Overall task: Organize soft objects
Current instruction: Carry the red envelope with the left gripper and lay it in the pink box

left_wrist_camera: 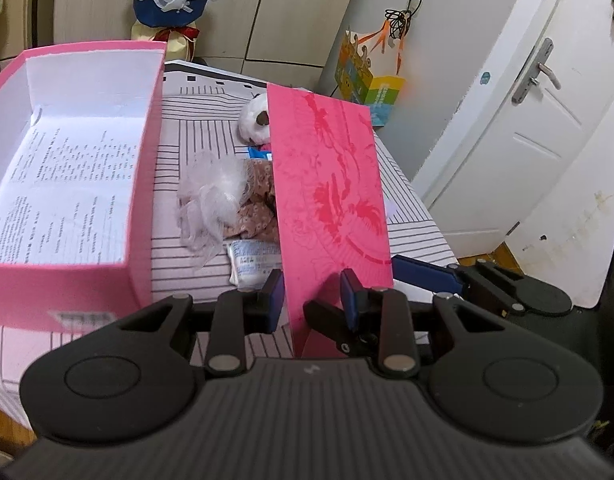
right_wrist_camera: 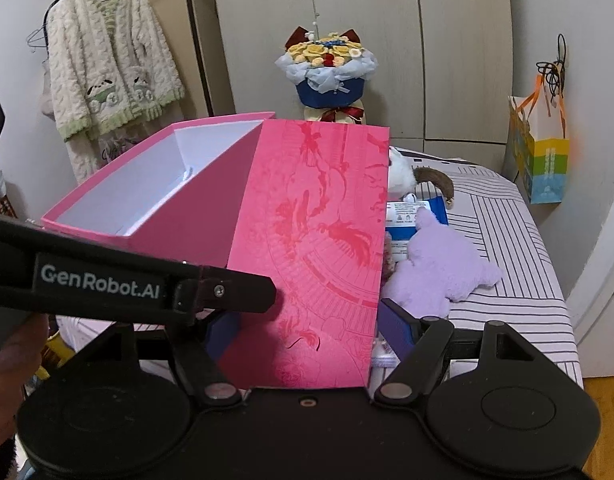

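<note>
STEP: pink box [left_wrist_camera: 79,184] stands open, its lid [left_wrist_camera: 331,184] held upright edge-on in the left gripper [left_wrist_camera: 313,294], jaws seemingly clenched | right gripper [right_wrist_camera: 307,328] straddles it, released | NEXT: lid parked, purple plush [right_wrist_camera: 439,264] loaded (beside lid) | TEXT: "GenRobot.AI"

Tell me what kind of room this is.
Most likely a bedroom: a striped bed sheet under the soft toys, a wardrobe behind, and a fluffy cardigan hanging on a hanger.
</note>
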`<state>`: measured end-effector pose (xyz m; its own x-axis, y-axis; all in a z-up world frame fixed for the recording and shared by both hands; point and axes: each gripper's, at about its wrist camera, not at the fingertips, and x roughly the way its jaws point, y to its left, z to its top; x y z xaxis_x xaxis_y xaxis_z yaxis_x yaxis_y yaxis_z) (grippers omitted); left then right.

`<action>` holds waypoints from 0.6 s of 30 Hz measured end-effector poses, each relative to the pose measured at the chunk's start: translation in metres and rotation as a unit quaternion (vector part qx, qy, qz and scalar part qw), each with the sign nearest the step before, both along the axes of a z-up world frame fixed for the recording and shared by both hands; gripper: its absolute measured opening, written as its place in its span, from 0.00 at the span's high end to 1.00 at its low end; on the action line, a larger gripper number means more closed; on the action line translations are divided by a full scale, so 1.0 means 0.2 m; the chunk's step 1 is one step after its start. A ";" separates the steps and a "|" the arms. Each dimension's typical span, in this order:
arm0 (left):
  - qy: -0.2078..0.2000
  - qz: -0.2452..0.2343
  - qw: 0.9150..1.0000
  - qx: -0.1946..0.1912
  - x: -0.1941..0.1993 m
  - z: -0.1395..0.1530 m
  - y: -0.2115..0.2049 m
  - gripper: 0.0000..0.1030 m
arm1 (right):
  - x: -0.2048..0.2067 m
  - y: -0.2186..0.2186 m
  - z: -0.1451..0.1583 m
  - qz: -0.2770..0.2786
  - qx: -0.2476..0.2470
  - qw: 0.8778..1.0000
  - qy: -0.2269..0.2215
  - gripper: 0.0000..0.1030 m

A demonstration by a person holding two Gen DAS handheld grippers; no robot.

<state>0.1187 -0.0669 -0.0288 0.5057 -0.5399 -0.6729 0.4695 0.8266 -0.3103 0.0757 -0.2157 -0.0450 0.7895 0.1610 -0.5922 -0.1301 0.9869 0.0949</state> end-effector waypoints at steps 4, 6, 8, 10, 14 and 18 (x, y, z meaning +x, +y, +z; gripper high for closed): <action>0.003 0.003 1.000 -0.007 -0.05 0.03 0.07 0.72 | -0.05 0.05 0.05 0.010 -0.006 1.000 0.001 0.23; 0.003 0.005 1.000 -0.011 -0.08 0.06 0.11 0.72 | -0.08 0.08 0.08 0.015 -0.009 1.000 -0.001 0.23; 0.005 0.006 1.000 -0.011 -0.10 0.10 0.15 0.72 | -0.10 0.11 0.11 0.022 -0.016 1.000 -0.004 0.23; 0.009 0.006 1.000 -0.008 -0.12 0.14 0.20 0.72 | -0.12 0.15 0.15 0.031 -0.019 0.999 -0.006 0.23; 0.007 0.013 1.000 -0.008 -0.15 0.24 0.31 0.72 | -0.14 0.23 0.22 0.051 -0.016 0.999 -0.010 0.23; -0.011 0.032 0.999 -0.002 -0.17 0.33 0.42 0.72 | -0.13 0.34 0.30 0.068 -0.017 0.997 -0.025 0.23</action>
